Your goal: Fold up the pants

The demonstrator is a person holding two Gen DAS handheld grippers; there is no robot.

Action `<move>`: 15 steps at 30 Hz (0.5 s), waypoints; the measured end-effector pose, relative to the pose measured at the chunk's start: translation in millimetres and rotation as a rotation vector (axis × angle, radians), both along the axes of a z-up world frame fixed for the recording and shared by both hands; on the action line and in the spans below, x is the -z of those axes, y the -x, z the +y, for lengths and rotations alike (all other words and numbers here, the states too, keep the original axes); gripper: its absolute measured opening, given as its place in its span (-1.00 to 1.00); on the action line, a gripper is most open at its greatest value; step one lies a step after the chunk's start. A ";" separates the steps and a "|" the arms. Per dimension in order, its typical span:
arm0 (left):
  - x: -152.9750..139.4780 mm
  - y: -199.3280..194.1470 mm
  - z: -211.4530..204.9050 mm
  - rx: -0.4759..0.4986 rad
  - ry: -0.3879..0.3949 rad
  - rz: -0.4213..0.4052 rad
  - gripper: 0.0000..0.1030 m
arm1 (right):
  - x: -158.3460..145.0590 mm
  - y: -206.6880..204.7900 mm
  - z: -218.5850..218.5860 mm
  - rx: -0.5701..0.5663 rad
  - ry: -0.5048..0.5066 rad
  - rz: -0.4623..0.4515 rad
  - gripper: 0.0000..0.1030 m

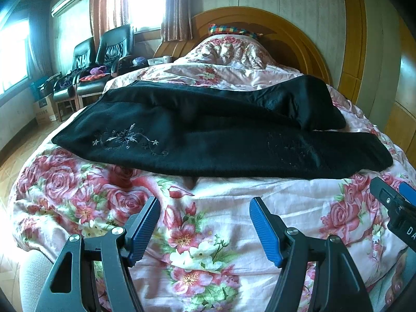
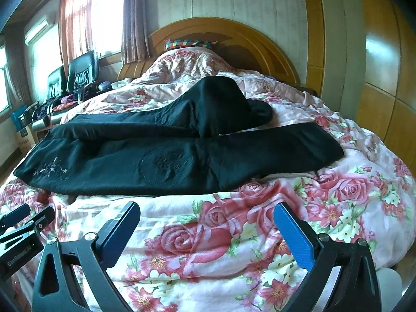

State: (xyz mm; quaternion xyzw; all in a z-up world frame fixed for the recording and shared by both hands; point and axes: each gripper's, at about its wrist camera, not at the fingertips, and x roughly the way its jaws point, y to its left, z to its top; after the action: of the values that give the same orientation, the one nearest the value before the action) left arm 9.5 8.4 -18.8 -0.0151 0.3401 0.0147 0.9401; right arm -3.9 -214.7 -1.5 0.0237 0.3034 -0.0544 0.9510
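Note:
Black pants (image 1: 221,140) with pale flower embroidery lie spread across the floral bed, both legs running left to right, the far part humped up at the right. They also show in the right wrist view (image 2: 169,153). My left gripper (image 1: 205,227) is open and empty, held over the bedspread just short of the pants' near edge. My right gripper (image 2: 208,231) is open and empty too, beside it on the right, also short of the near edge. The right gripper shows at the left wrist view's right edge (image 1: 395,202).
The floral bedspread (image 1: 208,247) covers the bed, bunched at the far end by the wooden headboard (image 1: 260,23) and a checked pillow (image 1: 234,30). Two black chairs (image 1: 101,52) with clutter and cardboard boxes (image 1: 44,109) stand left of the bed. Wooden wardrobe panels (image 2: 377,78) stand right.

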 end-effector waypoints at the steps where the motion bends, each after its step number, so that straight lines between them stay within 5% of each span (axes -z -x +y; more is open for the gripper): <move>1: 0.0 -0.2 0.0 0.000 0.001 0.001 0.40 | 0.1 0.3 -0.1 0.001 0.001 -0.001 1.00; 15: 4.0 -1.2 -0.2 0.003 0.002 0.017 0.41 | 2.0 -1.1 -1.1 -0.007 -0.002 0.007 1.00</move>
State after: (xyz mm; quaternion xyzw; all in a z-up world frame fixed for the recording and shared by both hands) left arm 10.7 8.2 -22.8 -0.0155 0.3482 0.0129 0.9372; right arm -2.9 -215.8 -3.4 0.0237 0.3071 -0.0509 0.9500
